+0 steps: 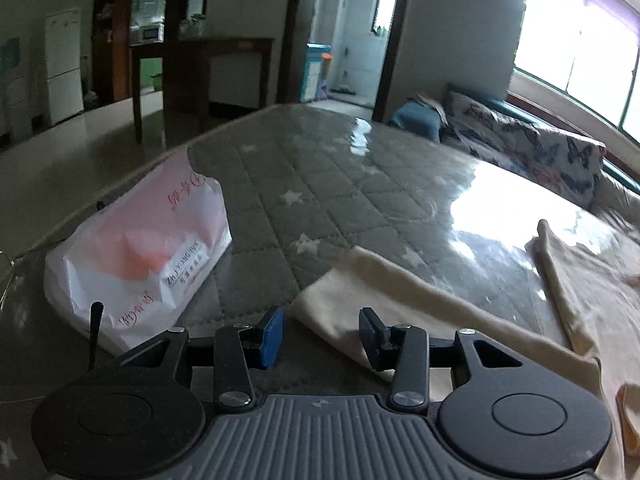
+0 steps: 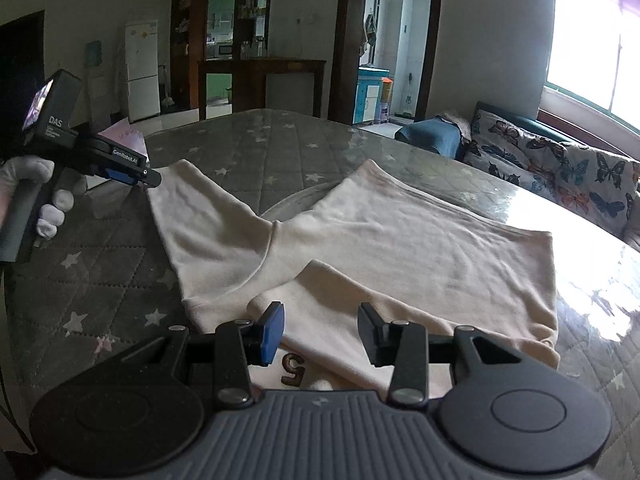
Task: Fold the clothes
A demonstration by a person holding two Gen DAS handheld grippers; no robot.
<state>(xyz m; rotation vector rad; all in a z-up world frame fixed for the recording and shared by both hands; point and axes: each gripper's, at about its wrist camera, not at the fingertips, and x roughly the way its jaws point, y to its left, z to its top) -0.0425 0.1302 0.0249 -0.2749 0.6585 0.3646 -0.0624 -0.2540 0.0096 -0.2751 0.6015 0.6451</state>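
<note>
The cream garment, apparently a long-sleeved knit top, is lying flat on the grey star-quilted mattress, with one sleeve running toward the far left and a second sleeve lying folded across the near part of the body. The cloth is reading as light, soft and limp, so it is likely to drape and sag from any single pinch point; the glossy plastic film covering the mattress is suggesting that it will also slide readily. The best holds are judged to be the doubled, hemmed edges: the cuff at the far end of the left sleeve and the near hem. The right gripper is hovering just over the near folded sleeve with its jaws spread and nothing between them. The left gripper is sitting at the cuff of the left sleeve, jaws likewise spread and empty, with the cuff edge lying between them; actual contact cannot be determined. A white plastic bag is resting on the mattress just left of that cuff. A butterfly-print cushion is lying beyond the far right edge.
</note>
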